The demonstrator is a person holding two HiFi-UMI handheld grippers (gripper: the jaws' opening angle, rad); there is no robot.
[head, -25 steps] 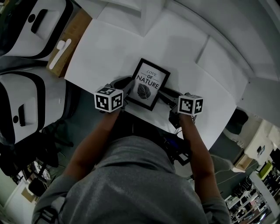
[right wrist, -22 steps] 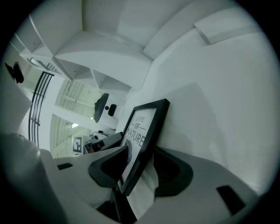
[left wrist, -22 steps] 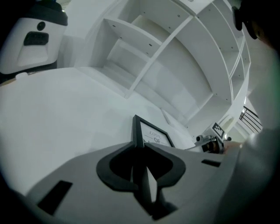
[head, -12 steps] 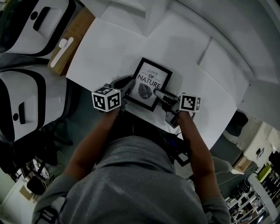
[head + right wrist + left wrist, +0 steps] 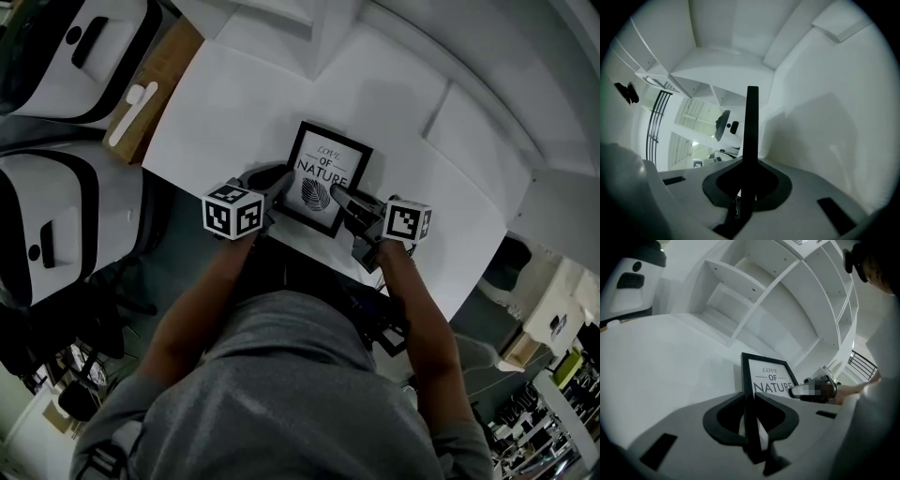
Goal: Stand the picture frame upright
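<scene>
Since a second ago the right claw has moved in and its jaws have just closed on the frame's right edge; the left claw pinches its left edge, over the bench.

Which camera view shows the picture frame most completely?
The head view: it shows almost the whole front of the picture frame. The left gripper view shows only part; the right gripper view, just its thin black edge.

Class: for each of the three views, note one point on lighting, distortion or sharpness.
Head view: the wide-angle lens bows the edges of the white table, and the light is dim and even. Left gripper view: black corners, picture frame lettering sharp. Right gripper view: the frame's edge is a dark silhouette against a bright white background.
</scene>
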